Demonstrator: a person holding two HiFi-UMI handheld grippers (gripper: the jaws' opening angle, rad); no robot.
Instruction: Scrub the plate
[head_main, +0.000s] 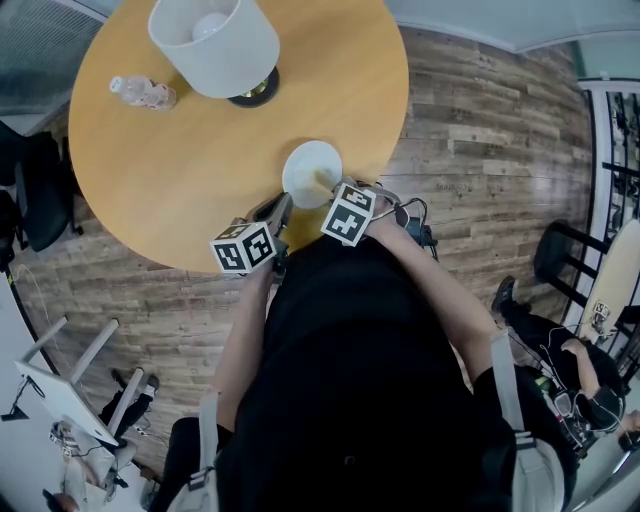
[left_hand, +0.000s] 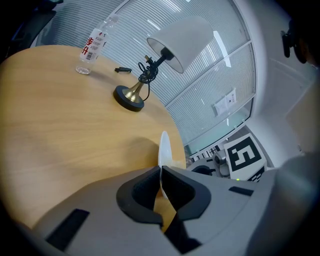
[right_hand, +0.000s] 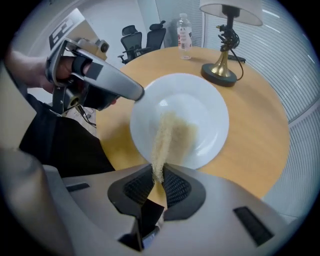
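Note:
A white plate (head_main: 310, 165) sits tilted near the front edge of the round wooden table (head_main: 150, 170). In the left gripper view the plate (left_hand: 164, 147) shows edge-on, and my left gripper (left_hand: 160, 171) is shut on its near rim. My right gripper (right_hand: 159, 172) is shut on a tan scrub pad (right_hand: 167, 135), which lies pressed across the plate's (right_hand: 205, 110) inner face. In the right gripper view the left gripper (right_hand: 141, 93) meets the plate's left rim. From above, both grippers crowd the plate's near side: left gripper (head_main: 281, 207), right gripper (head_main: 336, 188).
A lamp with a white shade (head_main: 215, 45) and brass base (left_hand: 131, 97) stands at the table's far side. A plastic bottle (head_main: 143, 92) lies beyond it, its cap (left_hand: 82, 70) nearby. Office chairs (right_hand: 145, 37) stand behind the table. Another person (head_main: 575, 370) sits at the right.

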